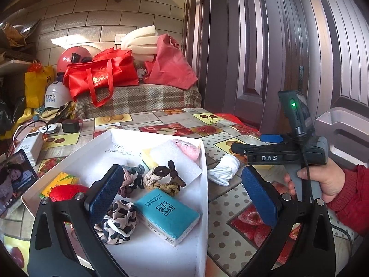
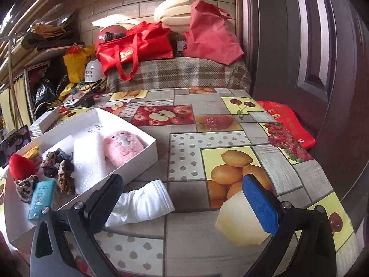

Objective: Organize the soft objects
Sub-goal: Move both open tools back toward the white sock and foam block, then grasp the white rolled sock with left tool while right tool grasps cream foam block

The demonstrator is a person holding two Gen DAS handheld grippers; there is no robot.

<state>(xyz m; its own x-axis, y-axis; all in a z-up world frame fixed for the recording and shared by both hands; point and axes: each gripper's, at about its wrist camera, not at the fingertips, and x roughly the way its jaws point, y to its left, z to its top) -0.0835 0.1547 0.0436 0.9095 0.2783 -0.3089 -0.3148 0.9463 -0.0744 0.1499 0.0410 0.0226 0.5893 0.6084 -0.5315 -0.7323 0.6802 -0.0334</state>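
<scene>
Fruit-print bench, both of your grippers spread wide and empty.
Only your right gripper view shows the yellow sponge beside its right finger; your left gripper hangs above the white box.

two grippers are seen, the left gripper and the right gripper. between the left fingers, three hair scrunchies and one teal tissue pack are counted; between the right fingers, one white sock.
</scene>
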